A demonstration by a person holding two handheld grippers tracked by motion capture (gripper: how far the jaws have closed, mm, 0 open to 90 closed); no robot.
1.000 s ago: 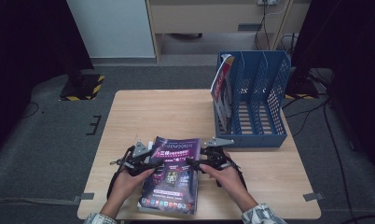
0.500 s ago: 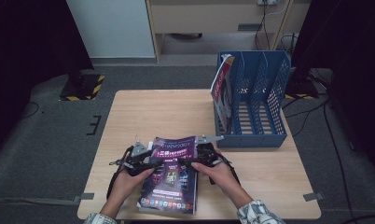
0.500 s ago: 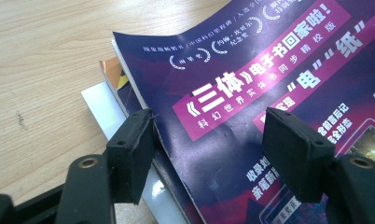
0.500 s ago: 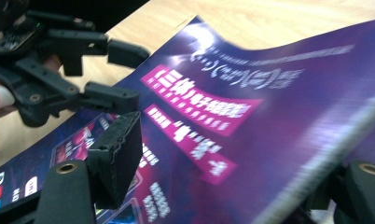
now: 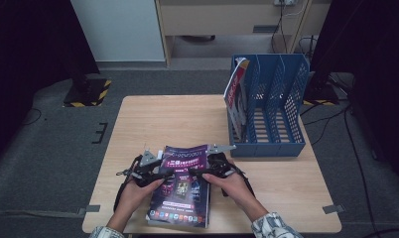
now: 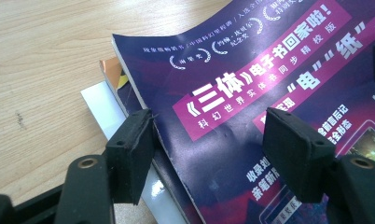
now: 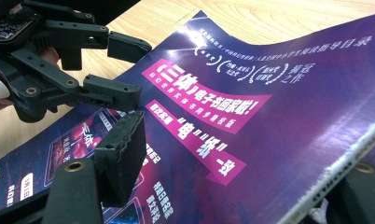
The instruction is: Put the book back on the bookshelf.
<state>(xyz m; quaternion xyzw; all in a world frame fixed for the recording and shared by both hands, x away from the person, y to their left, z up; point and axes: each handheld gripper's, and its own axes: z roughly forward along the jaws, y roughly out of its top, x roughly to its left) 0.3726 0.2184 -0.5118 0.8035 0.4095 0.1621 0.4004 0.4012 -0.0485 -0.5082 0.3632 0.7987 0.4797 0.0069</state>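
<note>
Purple and glossy, the top magazine (image 5: 181, 187) lies on a small stack at the near edge of the desk (image 5: 187, 119), right in front of the person, with one gripper at each of its long sides. It looks light and limp: its cover already bows upward between the two grippers, so I'd expect it to sag and slide on the slick pages beneath if lifted by one edge alone. The bound edge and the opposite page edge, about halfway along, seem the sensible places to pinch it.

The left gripper (image 6: 209, 140) straddles the left edge, one jaw under the raised cover against the page block, the other hanging above the printed face and clear of it, so it is not yet clamped. The right gripper (image 7: 241, 186) has just been closing around the right page edge, which runs between its jaws; whether the pads press yet I cannot tell.

Off to the right stands a blue file rack (image 5: 277, 109) with upright slots. A red and white magazine (image 5: 235, 94) leans at its leftmost end; the other slots look empty
</note>
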